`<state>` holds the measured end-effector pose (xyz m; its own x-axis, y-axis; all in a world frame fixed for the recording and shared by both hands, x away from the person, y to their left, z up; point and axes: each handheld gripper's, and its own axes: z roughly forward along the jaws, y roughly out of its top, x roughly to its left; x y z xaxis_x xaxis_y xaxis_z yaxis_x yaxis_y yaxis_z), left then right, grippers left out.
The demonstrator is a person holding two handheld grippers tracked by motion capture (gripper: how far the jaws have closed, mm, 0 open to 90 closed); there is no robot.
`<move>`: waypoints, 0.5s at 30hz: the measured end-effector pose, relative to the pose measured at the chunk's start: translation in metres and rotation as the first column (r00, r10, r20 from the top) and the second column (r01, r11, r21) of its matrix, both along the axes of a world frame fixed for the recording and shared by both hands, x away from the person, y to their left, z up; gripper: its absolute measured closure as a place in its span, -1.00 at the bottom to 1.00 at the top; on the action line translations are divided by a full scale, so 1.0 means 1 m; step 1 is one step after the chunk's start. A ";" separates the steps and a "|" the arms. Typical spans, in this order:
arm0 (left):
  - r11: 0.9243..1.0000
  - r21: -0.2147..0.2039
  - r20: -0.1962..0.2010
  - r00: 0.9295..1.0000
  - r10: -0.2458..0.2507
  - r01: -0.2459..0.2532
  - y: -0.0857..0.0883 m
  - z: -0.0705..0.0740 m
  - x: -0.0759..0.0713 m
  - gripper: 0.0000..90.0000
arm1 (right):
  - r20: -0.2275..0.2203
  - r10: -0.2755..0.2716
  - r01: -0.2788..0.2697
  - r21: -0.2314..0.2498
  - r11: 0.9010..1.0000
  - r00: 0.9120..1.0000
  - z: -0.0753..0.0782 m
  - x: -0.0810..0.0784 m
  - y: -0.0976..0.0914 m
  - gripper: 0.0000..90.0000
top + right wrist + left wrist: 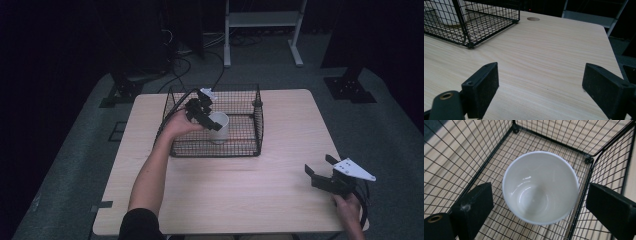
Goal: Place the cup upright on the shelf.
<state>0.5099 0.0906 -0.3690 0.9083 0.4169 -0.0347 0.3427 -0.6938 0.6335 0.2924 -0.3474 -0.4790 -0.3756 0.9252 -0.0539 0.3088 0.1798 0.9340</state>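
Fingers of left gripper spread wide above white ceramic cup, upright inside black wire basket on light wooden table; probably w/o contact. Next: lower, close. Right gripper open, idle nr table edge.

Left tool gapes; right tool spread wide.

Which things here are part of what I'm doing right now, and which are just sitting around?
In play:
- white cup, standing in the basket
- black wire basket on the table
- left gripper, open over the cup

Idle or background:
- right gripper, open above bare wood
- wooden table
- white frame and cables on the floor behind
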 end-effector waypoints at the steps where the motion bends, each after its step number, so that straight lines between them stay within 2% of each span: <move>1: 1.000 -0.007 0.006 1.000 0.007 -0.007 0.002 0.001 -0.002 -0.85 | 0.000 0.000 0.000 0.000 1.000 1.000 0.000 0.000 0.000 -0.71; 3: 1.000 -0.003 0.005 1.000 0.009 -0.009 0.004 0.002 -0.003 -0.85 | 0.000 0.000 0.000 0.000 1.000 1.000 0.000 0.000 0.000 -0.71; 10: 0.998 -0.042 0.055 0.998 0.038 -0.036 0.016 0.010 -0.016 -0.85 | -0.002 -0.002 0.002 0.005 1.000 1.000 0.000 0.000 0.000 -0.71; 15: 0.998 -0.044 0.072 0.997 0.040 -0.037 0.018 0.014 -0.022 -0.85 | -0.003 -0.003 0.003 0.007 1.000 1.000 0.000 0.000 -0.001 -0.71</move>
